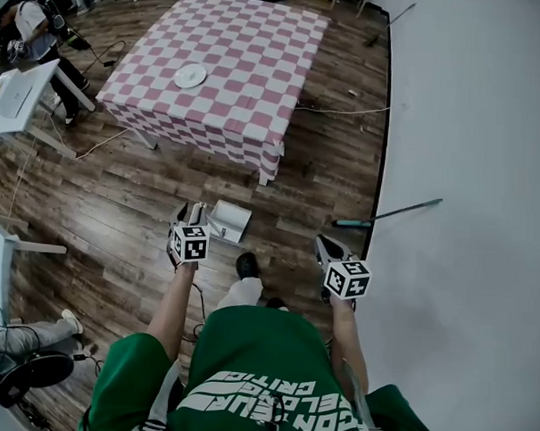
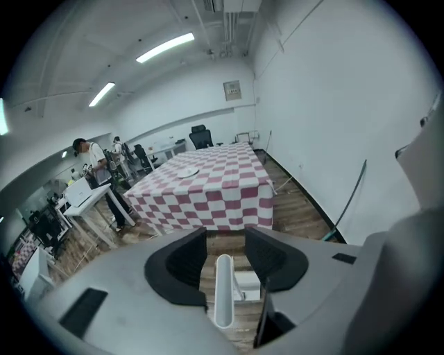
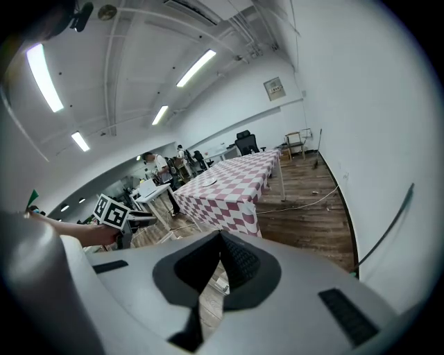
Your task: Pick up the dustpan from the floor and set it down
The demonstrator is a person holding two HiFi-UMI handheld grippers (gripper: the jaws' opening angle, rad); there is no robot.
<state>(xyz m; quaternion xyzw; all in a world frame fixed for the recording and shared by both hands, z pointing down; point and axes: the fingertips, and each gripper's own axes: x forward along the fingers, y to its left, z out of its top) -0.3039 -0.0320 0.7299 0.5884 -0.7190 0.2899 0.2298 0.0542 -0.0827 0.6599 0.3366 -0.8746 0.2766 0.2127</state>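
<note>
Wood-plank floor (image 1: 91,220) holds the white plastic dustpan (image 1: 229,222); its upright handle (image 2: 223,291) stands free between the left gripper's (image 1: 190,216) parted jaws, so it looks set down; right gripper (image 1: 327,248) closed, empty.

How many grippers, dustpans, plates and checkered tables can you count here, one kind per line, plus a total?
Grippers: 2 (left gripper, right gripper)
Dustpan: 1
Plate: 1
Checkered table: 1
Total: 5
</note>
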